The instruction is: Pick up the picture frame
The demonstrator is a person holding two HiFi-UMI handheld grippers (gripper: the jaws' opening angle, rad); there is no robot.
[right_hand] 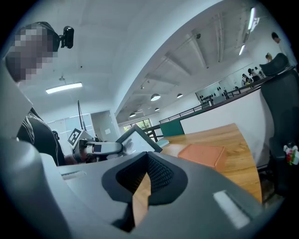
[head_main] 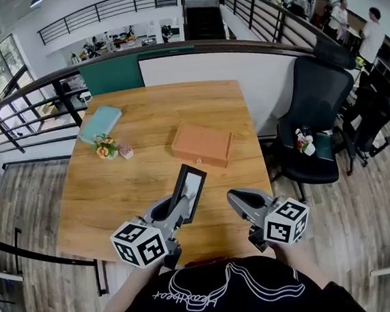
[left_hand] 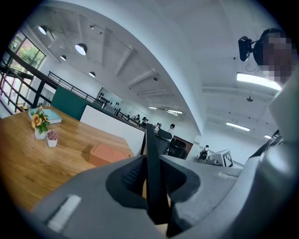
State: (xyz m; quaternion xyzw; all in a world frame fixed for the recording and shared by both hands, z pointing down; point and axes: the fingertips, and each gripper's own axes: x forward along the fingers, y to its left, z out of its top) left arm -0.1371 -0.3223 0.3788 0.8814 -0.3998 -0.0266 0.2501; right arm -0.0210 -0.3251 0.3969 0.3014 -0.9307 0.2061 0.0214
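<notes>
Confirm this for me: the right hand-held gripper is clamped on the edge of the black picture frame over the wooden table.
Not right. It is the left hand-held gripper that is clamped on the edge of the black picture frame over the wooden table. The left gripper view shows the frame's edge pinched between its jaws. The right hand-held gripper is shut with nothing in it.

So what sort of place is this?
Probably an open-plan office, on a mezzanine: a wooden table, a black swivel office chair beside it, and metal railings with people gathered beyond.
</notes>
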